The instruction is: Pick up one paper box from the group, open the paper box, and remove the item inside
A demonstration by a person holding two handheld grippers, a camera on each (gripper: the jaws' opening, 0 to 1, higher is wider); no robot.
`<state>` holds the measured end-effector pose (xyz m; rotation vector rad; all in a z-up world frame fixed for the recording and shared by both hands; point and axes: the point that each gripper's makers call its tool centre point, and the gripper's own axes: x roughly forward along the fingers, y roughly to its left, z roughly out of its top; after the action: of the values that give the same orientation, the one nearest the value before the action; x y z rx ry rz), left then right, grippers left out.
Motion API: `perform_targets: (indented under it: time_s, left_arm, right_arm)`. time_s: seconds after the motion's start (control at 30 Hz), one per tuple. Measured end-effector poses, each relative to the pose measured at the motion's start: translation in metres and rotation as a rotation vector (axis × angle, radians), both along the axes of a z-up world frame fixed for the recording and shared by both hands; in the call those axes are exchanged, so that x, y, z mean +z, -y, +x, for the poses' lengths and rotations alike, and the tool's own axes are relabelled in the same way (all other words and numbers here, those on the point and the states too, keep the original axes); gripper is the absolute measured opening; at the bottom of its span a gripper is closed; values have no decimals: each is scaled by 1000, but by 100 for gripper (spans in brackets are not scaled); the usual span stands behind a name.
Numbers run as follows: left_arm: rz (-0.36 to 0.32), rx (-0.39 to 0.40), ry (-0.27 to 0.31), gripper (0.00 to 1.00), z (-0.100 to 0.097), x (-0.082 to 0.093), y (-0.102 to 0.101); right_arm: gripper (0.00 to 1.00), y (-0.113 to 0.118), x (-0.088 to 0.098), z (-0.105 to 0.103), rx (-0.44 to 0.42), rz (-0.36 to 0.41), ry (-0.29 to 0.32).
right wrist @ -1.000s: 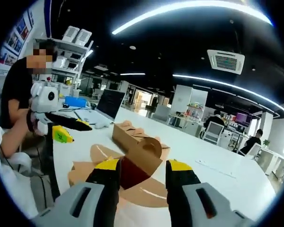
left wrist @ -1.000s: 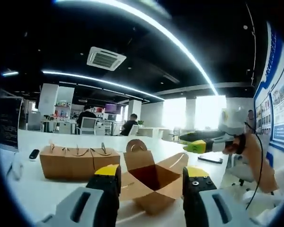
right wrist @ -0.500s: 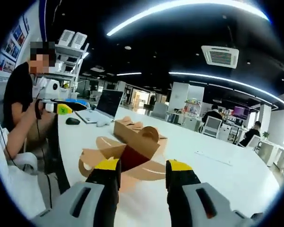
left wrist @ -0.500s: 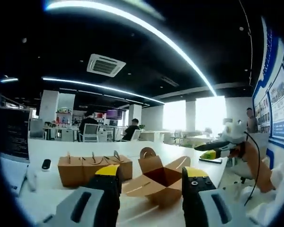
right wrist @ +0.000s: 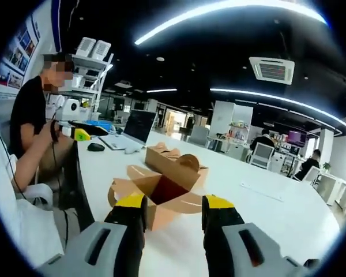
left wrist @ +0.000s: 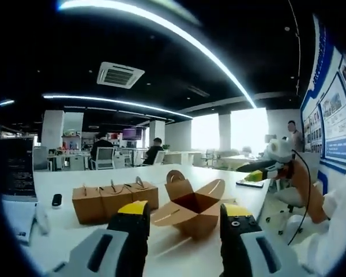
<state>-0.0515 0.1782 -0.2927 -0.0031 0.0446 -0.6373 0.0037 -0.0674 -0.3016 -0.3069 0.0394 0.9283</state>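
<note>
An opened brown paper box stands on the white table with its flaps spread and a dark inside; I cannot make out what is in it. To its left is a row of closed brown boxes with handles. My left gripper is open, short of the opened box and not touching it. In the right gripper view the opened box sits in front of the closed row, and my right gripper is open just before it. Each gripper also appears in the other's view: the right gripper and the left gripper.
A laptop and a mouse lie past the boxes near the table's edge. A person sits at that side. A dark flat object lies at the far right of the table. Office desks and seated people are far behind.
Both grippers have drawn back from the opened box, which now looks smaller and sits flat on the table. The closed row has stayed put.
</note>
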Motion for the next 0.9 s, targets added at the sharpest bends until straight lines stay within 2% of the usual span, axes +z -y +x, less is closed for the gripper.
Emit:
perform_targets:
  time_s: [0.2,0.77,0.9]
  left_arm:
    - [-3,8,-2,49,1,0,-2]
    - [-3,20,-8,49,1,-2,-6]
    - [6,14,-11,49,2,-3,-2]
  right_arm:
    - [38,10,-5,5,-21,-6,-15]
    - [38,7,-6,2,-15,-15,-19]
    - [38,6,2,2,-1,-21,-6]
